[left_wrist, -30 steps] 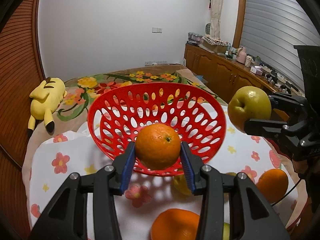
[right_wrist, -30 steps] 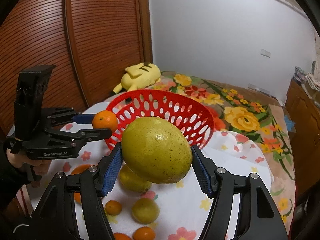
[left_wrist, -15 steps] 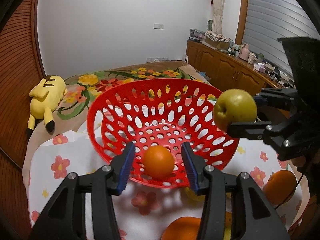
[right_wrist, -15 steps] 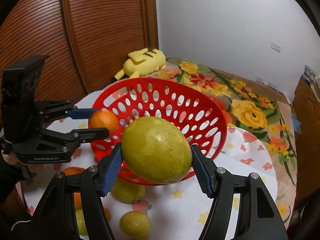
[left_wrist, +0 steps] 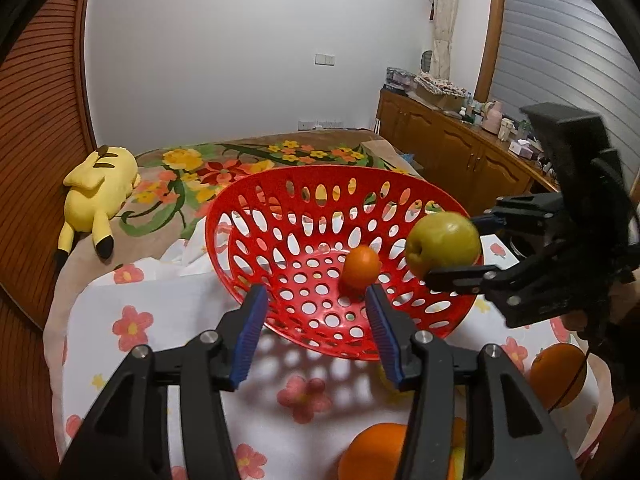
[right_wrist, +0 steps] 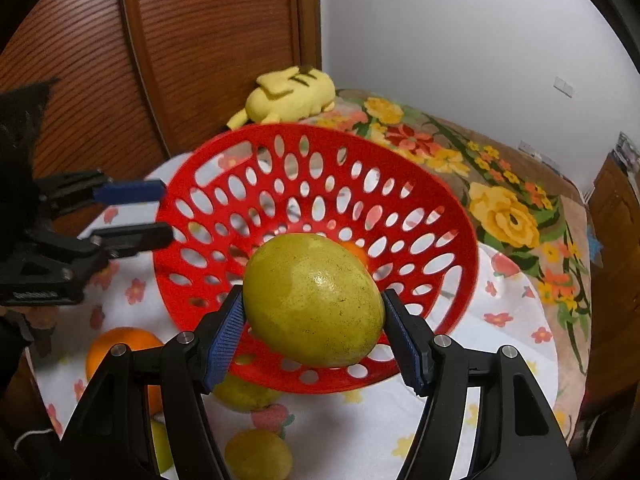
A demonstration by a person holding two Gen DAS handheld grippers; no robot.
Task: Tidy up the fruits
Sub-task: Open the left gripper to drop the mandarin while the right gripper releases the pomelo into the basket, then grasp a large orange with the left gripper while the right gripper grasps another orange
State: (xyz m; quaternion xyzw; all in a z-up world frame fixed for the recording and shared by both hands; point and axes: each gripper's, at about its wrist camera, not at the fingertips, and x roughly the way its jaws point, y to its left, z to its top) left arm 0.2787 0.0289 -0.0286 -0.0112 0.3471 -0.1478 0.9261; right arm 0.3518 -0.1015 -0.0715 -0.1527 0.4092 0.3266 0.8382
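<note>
A red perforated basket (left_wrist: 280, 208) stands on the flowered tablecloth; it also shows in the right wrist view (right_wrist: 436, 200). A small orange (left_wrist: 361, 267) lies loose inside it. My left gripper (left_wrist: 314, 336) is open and empty at the basket's near rim; it appears in the right wrist view (right_wrist: 134, 214) at the basket's left rim. My right gripper (right_wrist: 314, 338) is shut on a yellow-green apple (right_wrist: 314, 300) and holds it over the basket's near rim. In the left wrist view this apple (left_wrist: 442, 242) hangs over the basket's right side.
Loose fruit lies on the cloth: oranges (left_wrist: 558, 374) (left_wrist: 374, 452) (right_wrist: 120, 346) and yellow-green fruits (right_wrist: 258, 454) (right_wrist: 244, 394). A yellow plush toy (left_wrist: 100, 184) lies on the flowered blanket behind. A wooden cabinet (left_wrist: 448, 152) stands at the right, a slatted door (right_wrist: 180, 52) at the left.
My left gripper opened and let the orange go into the basket, then drew back. My right gripper carried the apple forward over the basket.
</note>
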